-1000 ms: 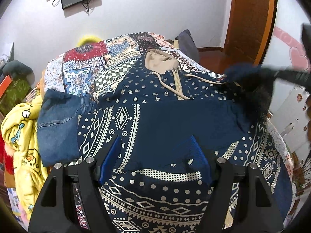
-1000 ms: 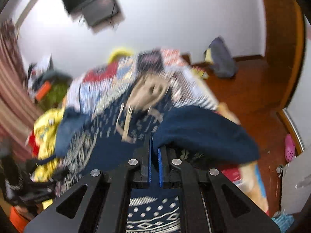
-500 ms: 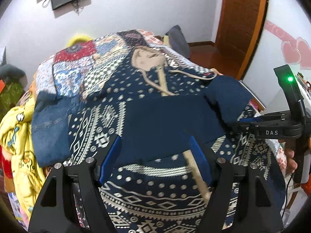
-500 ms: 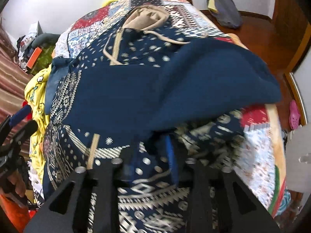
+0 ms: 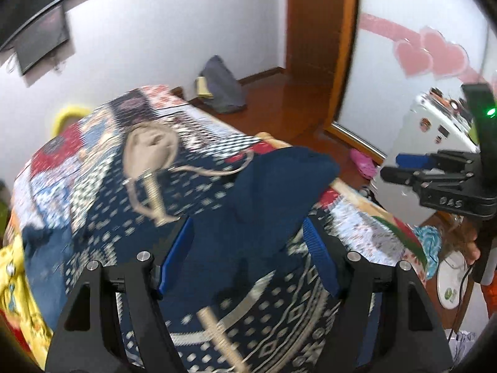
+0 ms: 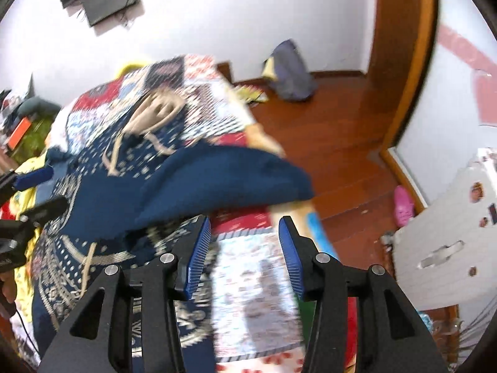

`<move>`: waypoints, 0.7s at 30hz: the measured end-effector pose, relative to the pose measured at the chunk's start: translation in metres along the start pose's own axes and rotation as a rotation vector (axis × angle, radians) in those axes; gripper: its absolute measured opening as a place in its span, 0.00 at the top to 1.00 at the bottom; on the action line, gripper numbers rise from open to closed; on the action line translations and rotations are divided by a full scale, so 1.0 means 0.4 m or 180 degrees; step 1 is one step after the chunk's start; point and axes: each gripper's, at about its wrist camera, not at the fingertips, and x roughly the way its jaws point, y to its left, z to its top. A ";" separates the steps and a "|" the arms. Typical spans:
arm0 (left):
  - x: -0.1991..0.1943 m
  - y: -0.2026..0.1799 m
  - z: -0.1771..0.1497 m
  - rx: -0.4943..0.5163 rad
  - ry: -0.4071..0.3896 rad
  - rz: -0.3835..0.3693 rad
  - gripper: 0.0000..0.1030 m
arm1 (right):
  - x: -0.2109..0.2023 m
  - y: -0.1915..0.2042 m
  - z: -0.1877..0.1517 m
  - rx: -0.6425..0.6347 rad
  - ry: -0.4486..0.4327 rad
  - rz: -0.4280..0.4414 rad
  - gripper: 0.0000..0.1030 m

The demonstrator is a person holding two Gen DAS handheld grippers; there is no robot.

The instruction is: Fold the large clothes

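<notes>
A navy patterned hoodie with a beige hood lies spread on the bed. Its plain navy sleeve is folded across the body and shows in the right wrist view too. My left gripper is open and empty, hovering over the hoodie near the sleeve. My right gripper is open and empty, just off the sleeve over the bed's right side. It also shows from the side in the left wrist view.
A patchwork quilt covers the bed. A yellow blanket lies at the left edge. A grey bag sits on the wooden floor by the wall. A pink slipper and a white cabinet are at the right.
My right gripper opened and let go of the navy sleeve, then drew back to the right. The sleeve now lies folded over the hoodie. My left gripper swung to the right.
</notes>
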 end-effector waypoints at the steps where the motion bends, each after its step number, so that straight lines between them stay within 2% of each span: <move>1: 0.021 -0.018 0.012 0.0057 0.0031 -0.0030 0.30 | -0.007 -0.015 0.003 0.0024 -0.0042 -0.0026 0.57; 3: 0.070 -0.051 0.030 0.0157 0.0127 -0.0066 0.30 | -0.017 -0.042 0.007 0.0091 -0.0120 -0.0083 0.48; 5: 0.133 -0.082 0.042 0.0231 0.0272 -0.0126 0.31 | -0.021 -0.067 0.007 0.0149 -0.0197 -0.0173 0.44; 10: 0.272 -0.141 0.054 0.0401 0.0635 -0.0199 0.31 | -0.006 -0.110 -0.005 0.0210 -0.0175 -0.0255 0.44; 15: 0.373 -0.171 0.054 0.0448 0.0840 -0.0254 0.32 | 0.038 -0.134 -0.026 0.0281 -0.0046 -0.0291 0.44; 17: 0.405 -0.166 0.058 0.0348 0.0878 -0.0225 0.38 | 0.056 -0.134 -0.031 0.0271 0.0000 -0.0322 0.44; 19: 0.416 -0.166 0.068 0.0317 0.0837 -0.0232 0.41 | 0.069 -0.132 -0.037 0.0251 0.0042 -0.0331 0.44; 21: 0.425 -0.167 0.080 0.0331 0.0750 -0.0179 0.52 | 0.078 -0.131 -0.041 0.0245 0.0073 -0.0326 0.44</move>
